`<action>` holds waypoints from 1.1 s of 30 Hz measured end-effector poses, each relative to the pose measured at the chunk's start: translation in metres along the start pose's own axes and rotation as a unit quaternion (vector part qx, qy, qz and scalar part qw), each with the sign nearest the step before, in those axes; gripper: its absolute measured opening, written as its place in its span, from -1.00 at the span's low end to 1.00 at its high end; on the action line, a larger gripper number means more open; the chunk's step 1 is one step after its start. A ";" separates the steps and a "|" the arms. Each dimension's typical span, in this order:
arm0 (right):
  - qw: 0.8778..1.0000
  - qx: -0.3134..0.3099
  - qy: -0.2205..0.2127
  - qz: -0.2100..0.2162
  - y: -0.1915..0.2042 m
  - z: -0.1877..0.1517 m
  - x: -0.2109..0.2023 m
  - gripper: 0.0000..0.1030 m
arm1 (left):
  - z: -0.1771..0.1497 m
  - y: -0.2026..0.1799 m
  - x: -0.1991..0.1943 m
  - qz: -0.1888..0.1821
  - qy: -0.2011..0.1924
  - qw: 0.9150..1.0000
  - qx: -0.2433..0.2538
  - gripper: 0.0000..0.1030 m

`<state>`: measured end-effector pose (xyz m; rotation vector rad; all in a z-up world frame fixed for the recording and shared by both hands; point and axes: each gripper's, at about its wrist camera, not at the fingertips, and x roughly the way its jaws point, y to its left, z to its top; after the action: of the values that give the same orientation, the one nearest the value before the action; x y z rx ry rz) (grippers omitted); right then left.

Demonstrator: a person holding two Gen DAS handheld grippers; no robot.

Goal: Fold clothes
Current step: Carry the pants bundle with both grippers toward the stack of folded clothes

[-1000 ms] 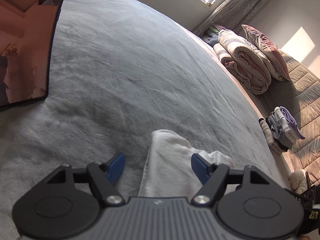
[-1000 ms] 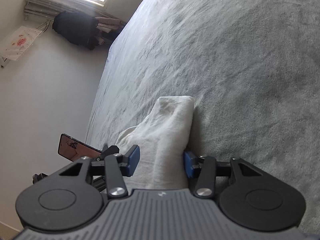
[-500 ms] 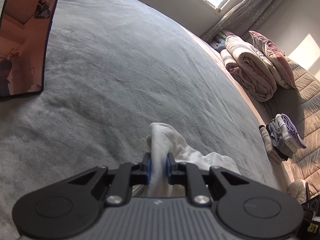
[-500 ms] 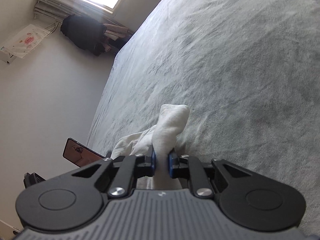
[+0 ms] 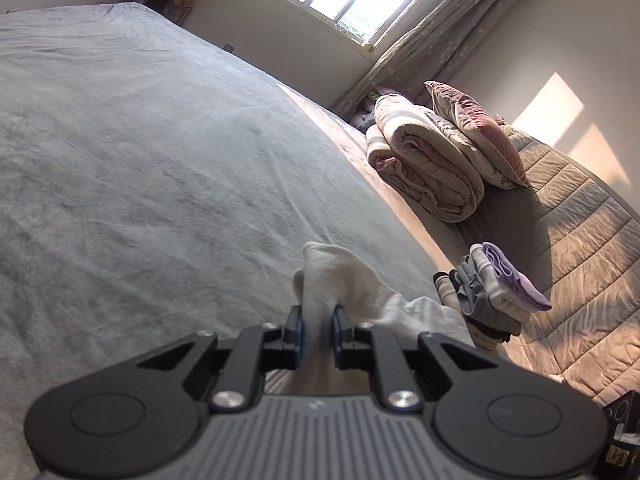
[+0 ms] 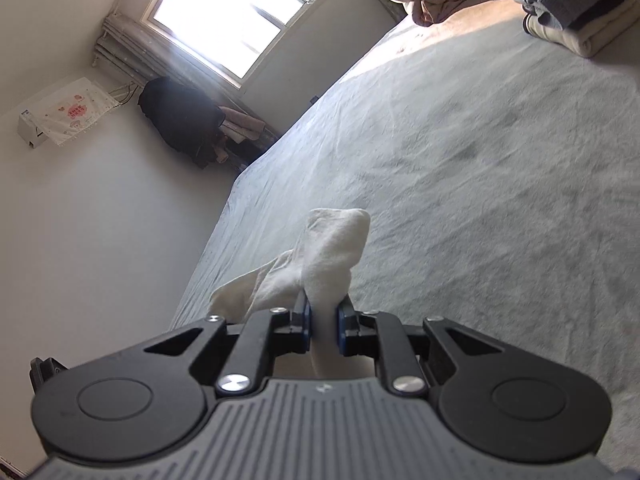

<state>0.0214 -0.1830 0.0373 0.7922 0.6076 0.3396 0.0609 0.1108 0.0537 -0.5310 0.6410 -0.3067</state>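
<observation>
A white garment (image 5: pixel 340 276) is pinched at one end by my left gripper (image 5: pixel 317 330), whose blue pads are shut on a bunched fold of it. The cloth trails off to the right behind the fingers. In the right wrist view the same white garment (image 6: pixel 332 252) pokes up between my right gripper (image 6: pixel 323 326) fingers, which are shut on another bunched part. Both ends are lifted above the grey bed cover (image 5: pixel 140 168). The garment's lower part is hidden behind the gripper bodies.
A stack of folded clothes (image 5: pixel 492 292) lies at the bed's right edge, also seen as folded clothes (image 6: pixel 580 8). A rolled quilt (image 5: pixel 424 160) and pillow (image 5: pixel 476 124) lie beyond. Dark clothes (image 6: pixel 180 120) hang under the window. The grey bed cover (image 6: pixel 480 160) spreads wide ahead.
Both grippers went from open around the white garment to shut on it, then rose and tilted up, lifting the cloth off the bed; the window and far wall came into view.
</observation>
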 end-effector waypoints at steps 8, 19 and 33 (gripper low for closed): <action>0.998 -0.024 -0.053 -0.008 -0.019 0.086 -0.040 -0.70 | 0.016 -0.108 0.038 -0.032 -0.014 0.998 0.048 -0.73; 0.991 -0.051 -0.125 -0.025 -0.065 0.205 -0.105 -0.70 | 0.018 -0.242 0.121 -0.087 -0.032 0.992 0.081 -0.73; 0.979 -0.083 -0.166 -0.090 -0.126 0.321 -0.118 -0.70 | 0.021 -0.344 0.221 -0.107 -0.026 0.988 0.108 -0.73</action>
<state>0.1373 -0.5042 0.1628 0.6109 0.3292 0.0853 0.2052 -0.2596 0.1523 -0.3980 0.4924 -0.5575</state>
